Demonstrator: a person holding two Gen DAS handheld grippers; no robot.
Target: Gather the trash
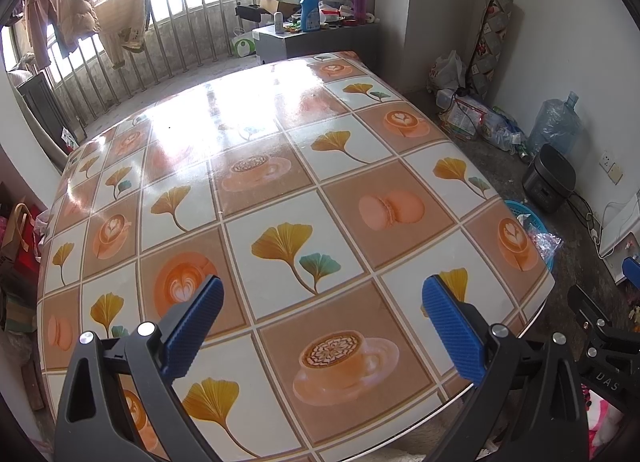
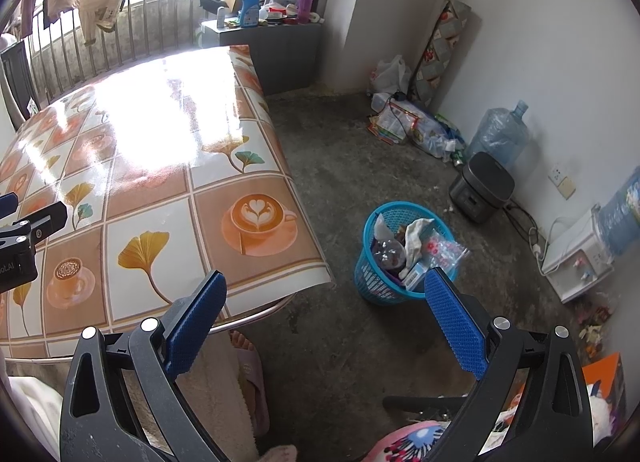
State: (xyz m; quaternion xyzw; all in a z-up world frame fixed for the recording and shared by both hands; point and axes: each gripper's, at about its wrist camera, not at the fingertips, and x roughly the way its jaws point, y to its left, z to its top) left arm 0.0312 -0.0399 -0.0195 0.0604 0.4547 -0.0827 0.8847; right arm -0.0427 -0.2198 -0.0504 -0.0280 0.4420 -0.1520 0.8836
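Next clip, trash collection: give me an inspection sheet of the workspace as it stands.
Surface: table with a glossy patterned cover, nothing seen on it.
Job's things: blue basket on the floor beside the table, filled with wrappers and a bottle.
Clutter: bags and packaging by the wall; water jug.
Grippers: left tool open over the table; right tool open, empty.
Cables: cords along the wall.
Surroundings: railing, hanging clothes, loaded cabinet.

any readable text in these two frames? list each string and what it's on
"DAS": on the black body of the right gripper, seen at the edge of the left wrist view.
"oLAI": partial, cut off, on the black body of the left gripper in the right wrist view.
Blue detergent bottle label: too small to read.
Packaging in the blue basket: blurred, unreadable.
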